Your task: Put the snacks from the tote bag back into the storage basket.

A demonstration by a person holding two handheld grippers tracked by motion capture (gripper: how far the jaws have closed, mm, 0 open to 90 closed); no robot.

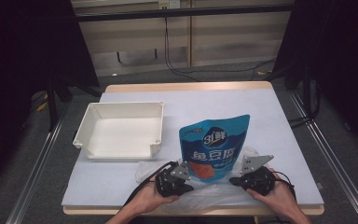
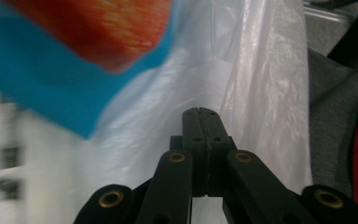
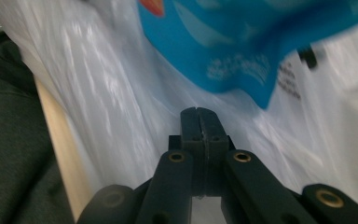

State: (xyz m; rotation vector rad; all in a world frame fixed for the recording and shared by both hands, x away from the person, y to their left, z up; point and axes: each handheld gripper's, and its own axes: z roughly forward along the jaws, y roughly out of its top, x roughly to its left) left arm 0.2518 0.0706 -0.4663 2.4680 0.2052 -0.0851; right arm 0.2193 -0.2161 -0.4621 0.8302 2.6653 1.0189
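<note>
A blue snack pouch (image 1: 214,144) with a red picture stands upright near the table's front edge, its base in a crumpled clear plastic bag (image 1: 205,193). My left gripper (image 1: 189,187) is at the pouch's lower left and points right, jaws shut. My right gripper (image 1: 234,180) is at its lower right and points left, jaws shut. In the left gripper view the shut tips (image 2: 203,112) lie against the bag film (image 2: 261,93), below the pouch (image 2: 42,79). The right gripper's tips (image 3: 199,111) lie on the film (image 3: 98,93) under the pouch (image 3: 223,42). Whether film is pinched is unclear.
An empty white tray (image 1: 121,105) sits on the pale table (image 1: 261,107) at the left, behind the left hand. The wooden front edge (image 3: 60,140) runs just behind the bag. Dark frames and cables stand beyond the table.
</note>
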